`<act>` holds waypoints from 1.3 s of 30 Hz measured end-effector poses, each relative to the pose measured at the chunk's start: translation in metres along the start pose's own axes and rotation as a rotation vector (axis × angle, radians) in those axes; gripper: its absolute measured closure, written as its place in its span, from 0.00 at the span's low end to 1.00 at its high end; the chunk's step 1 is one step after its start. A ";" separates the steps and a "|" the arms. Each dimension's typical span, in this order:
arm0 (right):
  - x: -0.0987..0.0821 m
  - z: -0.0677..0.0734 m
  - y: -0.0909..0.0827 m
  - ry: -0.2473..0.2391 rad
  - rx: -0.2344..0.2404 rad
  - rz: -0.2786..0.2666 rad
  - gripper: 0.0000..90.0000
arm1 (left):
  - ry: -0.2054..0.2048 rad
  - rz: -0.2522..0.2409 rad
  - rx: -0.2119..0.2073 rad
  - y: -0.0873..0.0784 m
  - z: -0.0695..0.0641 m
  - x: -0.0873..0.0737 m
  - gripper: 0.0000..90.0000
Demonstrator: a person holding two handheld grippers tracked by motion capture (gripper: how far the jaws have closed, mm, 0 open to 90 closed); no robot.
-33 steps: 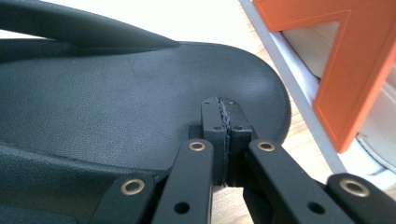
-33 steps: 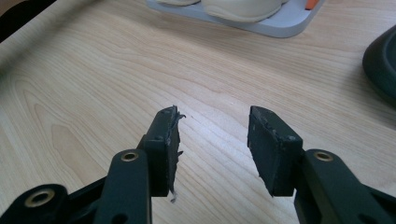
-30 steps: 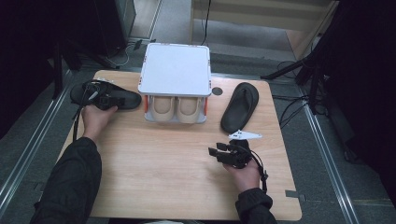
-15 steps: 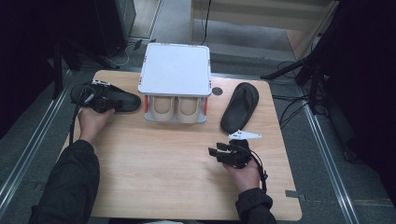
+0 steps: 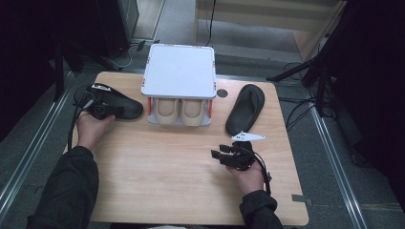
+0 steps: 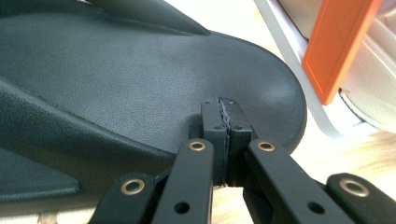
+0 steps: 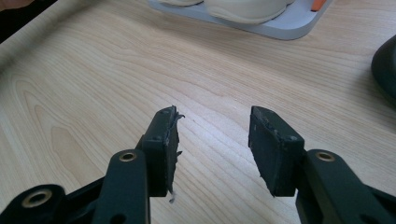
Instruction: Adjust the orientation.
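**Left gripper on the black slipper: check the hold before you move it**

Your left gripper [image 5: 101, 110] sits over the flat black rubber flip-flop slipper [image 5: 125, 105] at the left end of the light wooden tabletop [image 5: 162, 176], and in the left gripper view its jaws are pressed fully together above the slipper's grained footbed [image 6: 154, 74]. Nothing shows between the pads there, so you cannot count on a hold; whether a strap is caught lower down cannot be told. Before lifting, open the jaws, set them astride the strap or the sole's edge, and close until the rubber gives slightly.

The slipper's rounded end lies just beside the grey two-tier shoe rack with orange posts [image 5: 179, 71], close to one orange post [image 6: 341, 46]. Draw the slipper clear of that post before turning it, or the sole may catch the rack's lower shelf. The lower tier already carries a pair of cream shoes [image 5: 180, 110], so the white top panel looks the likelier place for it.

Your right gripper [image 5: 224, 156] rests low over bare wood near the front right, jaws apart with nothing between them. The second black flip-flop slipper [image 5: 244, 109] lies near it, to the right of the rack. Keep that hand still until the left one is finished, then approach the second slipper from its heel end.
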State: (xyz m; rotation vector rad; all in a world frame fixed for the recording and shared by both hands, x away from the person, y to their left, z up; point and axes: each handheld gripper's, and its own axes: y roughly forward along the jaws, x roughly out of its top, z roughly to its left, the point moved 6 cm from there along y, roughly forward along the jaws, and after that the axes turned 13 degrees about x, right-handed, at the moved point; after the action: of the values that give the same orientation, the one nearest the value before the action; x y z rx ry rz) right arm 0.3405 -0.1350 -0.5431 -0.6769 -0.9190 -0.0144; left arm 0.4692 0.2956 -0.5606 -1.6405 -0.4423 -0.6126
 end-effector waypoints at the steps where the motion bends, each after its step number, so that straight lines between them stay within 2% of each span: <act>1: 0.000 0.000 0.001 0.004 0.000 0.008 0.59 | -0.002 0.000 0.001 -0.001 0.000 -0.001 1.00; 12: 0.007 -0.001 0.010 -0.003 0.025 0.018 0.59 | 0.018 0.015 -0.008 -0.012 -0.003 -0.014 1.00; 26: 0.016 0.001 0.016 -0.019 0.048 0.019 0.59 | 0.025 0.025 -0.008 -0.031 0.004 -0.038 1.00; 30: 0.018 0.000 0.017 -0.020 0.052 0.013 0.59 | 0.040 0.026 0.013 -0.037 0.006 -0.044 1.00; 35: 0.020 0.000 0.017 -0.027 0.055 0.012 0.59 | -0.002 0.025 -0.010 -0.041 0.011 -0.050 1.00; 39: 0.020 0.000 0.018 -0.025 0.058 0.014 0.59 | -0.015 0.022 -0.023 -0.041 0.013 -0.050 1.00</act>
State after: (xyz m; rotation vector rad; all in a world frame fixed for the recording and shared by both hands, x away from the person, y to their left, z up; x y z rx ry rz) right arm 0.3582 -0.1148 -0.5377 -0.6302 -0.9354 0.0330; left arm 0.4071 0.3178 -0.5608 -1.6712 -0.4291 -0.5913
